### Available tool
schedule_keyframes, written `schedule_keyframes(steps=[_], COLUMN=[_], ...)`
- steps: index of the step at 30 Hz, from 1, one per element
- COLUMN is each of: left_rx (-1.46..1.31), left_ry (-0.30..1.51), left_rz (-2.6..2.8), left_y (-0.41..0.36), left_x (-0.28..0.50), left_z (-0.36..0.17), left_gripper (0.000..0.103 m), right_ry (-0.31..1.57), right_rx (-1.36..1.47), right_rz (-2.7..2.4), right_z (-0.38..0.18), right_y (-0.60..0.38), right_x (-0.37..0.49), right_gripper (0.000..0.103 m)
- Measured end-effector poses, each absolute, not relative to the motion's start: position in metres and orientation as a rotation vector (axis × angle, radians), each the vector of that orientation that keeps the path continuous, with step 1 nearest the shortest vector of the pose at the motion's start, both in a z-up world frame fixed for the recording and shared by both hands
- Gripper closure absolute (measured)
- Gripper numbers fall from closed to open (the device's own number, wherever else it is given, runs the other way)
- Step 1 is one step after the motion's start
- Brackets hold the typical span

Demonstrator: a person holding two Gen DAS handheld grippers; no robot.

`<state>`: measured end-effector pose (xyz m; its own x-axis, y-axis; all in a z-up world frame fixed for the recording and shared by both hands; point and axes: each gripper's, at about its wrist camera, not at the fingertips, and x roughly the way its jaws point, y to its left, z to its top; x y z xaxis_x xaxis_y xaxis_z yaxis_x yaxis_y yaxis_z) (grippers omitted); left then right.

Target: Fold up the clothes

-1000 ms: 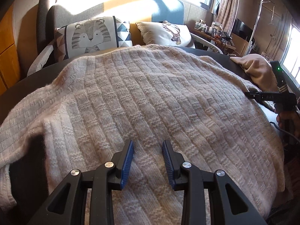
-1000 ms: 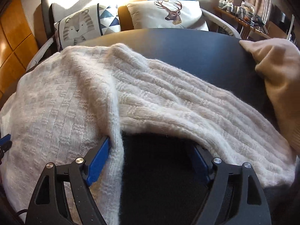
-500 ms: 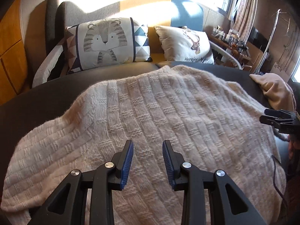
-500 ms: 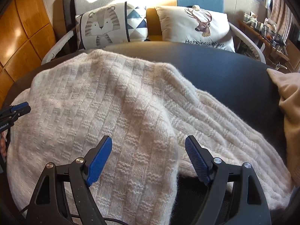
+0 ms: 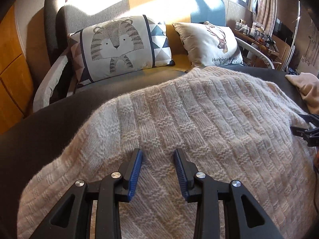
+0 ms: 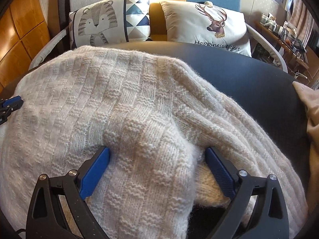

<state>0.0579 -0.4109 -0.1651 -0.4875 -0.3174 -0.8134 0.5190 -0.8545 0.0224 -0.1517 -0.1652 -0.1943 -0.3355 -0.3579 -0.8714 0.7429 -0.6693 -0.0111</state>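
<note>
A thick cream knitted sweater point(image 6: 123, 107) lies spread across a dark round table point(image 6: 249, 73), one part of it doubled over itself into a soft hump on the near right side. The chunky basket-weave knit looks soft, bulky and fairly heavy for a garment, likely to sag and stretch if lifted by a single point, with a fuzzy surface that should not slip between pads; a doubled edge or hem seems the surest place to take hold. The right gripper point(image 6: 157, 169) straddles that hump, its jaws opening wide, wool between them but neither blue pad pressing it. The left gripper point(image 5: 157, 171) hovers above the sweater's flat near-left stretch, jaws parted a little and opening slightly, nothing caught between them. A tan cloth point(image 6: 311, 119) rests at the table's right edge, close to the sweater's edge. Beyond the table, a tiger cushion point(image 5: 117, 45) and a deer cushion point(image 6: 207, 23) sit on a sunlit sofa point(image 5: 159, 6).
</note>
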Motion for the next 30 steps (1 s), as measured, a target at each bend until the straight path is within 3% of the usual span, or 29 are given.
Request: schedule_keyframes(steps=[9, 16, 23, 30], left_rx=[1.228, 1.336, 1.312, 1.154], left_ry=[0.466, 0.509, 0.532, 0.597], left_rz=[-2.501, -2.459, -2.408, -2.525], left_y=[-0.355, -0.309, -0.306, -0.263], left_x=[0.110, 0.140, 0.149, 0.246], left_z=[-0.129, -0.158, -0.152, -0.112], left_gripper=[0.070, 0.070, 0.070, 0.070], right_ry=[0.544, 0.583, 0.560, 0.498], right_rx=[0.980, 1.086, 1.035, 0.900], right_rz=[-1.938, -1.846, -1.908, -2.025], right_z=[-0.145, -0.183, -0.160, -0.119], right_y=[-0.117, -0.097, -0.078, 0.012], right_x=[-0.061, -0.030, -0.019, 0.033], right_gripper=[0.006, 0.005, 0.005, 0.005])
